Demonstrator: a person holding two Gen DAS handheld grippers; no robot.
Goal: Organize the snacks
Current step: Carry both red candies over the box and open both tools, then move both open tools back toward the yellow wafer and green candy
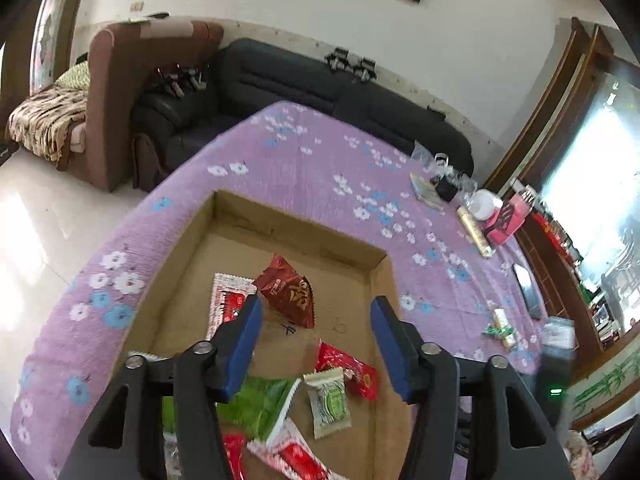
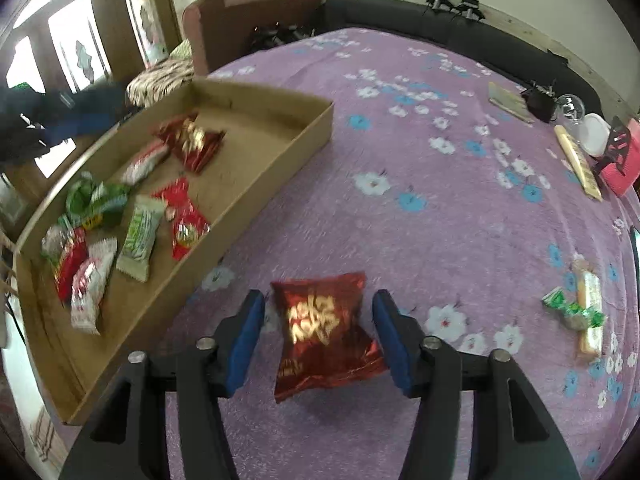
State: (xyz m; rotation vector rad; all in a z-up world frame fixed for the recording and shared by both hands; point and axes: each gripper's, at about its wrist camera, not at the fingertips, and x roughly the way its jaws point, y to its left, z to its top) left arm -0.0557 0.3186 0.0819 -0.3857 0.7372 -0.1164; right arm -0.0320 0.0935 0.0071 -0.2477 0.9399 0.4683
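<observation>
My left gripper (image 1: 316,304) hangs open over a shallow cardboard box (image 1: 296,216) with nothing between its blue pads. In the box lie a dark red packet (image 1: 288,294), a white-and-red one (image 1: 226,300), a green one (image 1: 264,404), a pale green-printed one (image 1: 330,400) and a bright red one (image 1: 352,368). My right gripper (image 2: 319,298) is low over the purple flowered cloth (image 2: 400,220), right of the box (image 2: 280,152). A red foil packet (image 2: 324,332) lies between its open fingers, with a gap at the left pad. Two more snacks (image 2: 580,312) lie further right.
At the table's back right stand a pink box (image 2: 624,160), a white lid (image 2: 596,134), a long yellow tube (image 2: 580,164), a booklet (image 2: 508,100) and a small black object (image 2: 540,106). A black sofa (image 1: 320,80) and a brown armchair (image 1: 120,100) are behind the table.
</observation>
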